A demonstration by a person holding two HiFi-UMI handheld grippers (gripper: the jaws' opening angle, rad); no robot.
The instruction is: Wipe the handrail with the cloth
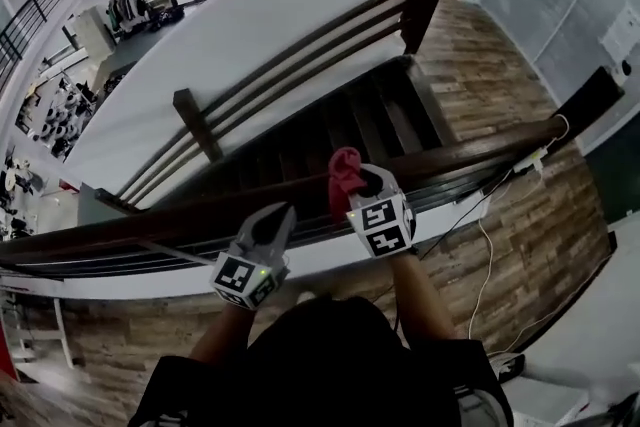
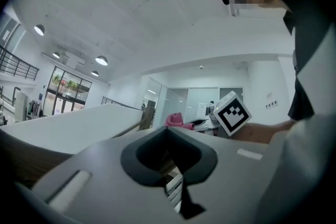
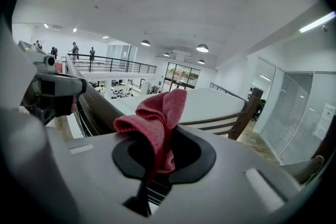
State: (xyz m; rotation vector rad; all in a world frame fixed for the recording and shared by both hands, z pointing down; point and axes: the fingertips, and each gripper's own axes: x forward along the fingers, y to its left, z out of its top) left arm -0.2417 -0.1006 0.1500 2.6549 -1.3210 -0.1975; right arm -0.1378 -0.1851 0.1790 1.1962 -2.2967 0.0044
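A dark wooden handrail (image 1: 480, 150) runs across in front of me, from lower left to upper right. My right gripper (image 1: 352, 187) is just over the rail, shut on a bunched red cloth (image 1: 343, 175) that sticks up from its jaws. In the right gripper view the cloth (image 3: 157, 113) fills the gap of that gripper (image 3: 157, 160), with the handrail (image 3: 89, 99) to the left. My left gripper (image 1: 281, 215) hovers by the rail to the left, jaws together and holding nothing. In the left gripper view, the cloth (image 2: 176, 120) shows beyond the left gripper (image 2: 170, 160).
A stairwell drops beyond the rail, with a second railing and posts (image 1: 300, 65) on its far side. A white cable (image 1: 485, 245) trails over the wooden floor at the right. Glass walls (image 1: 560, 5) stand at the far right.
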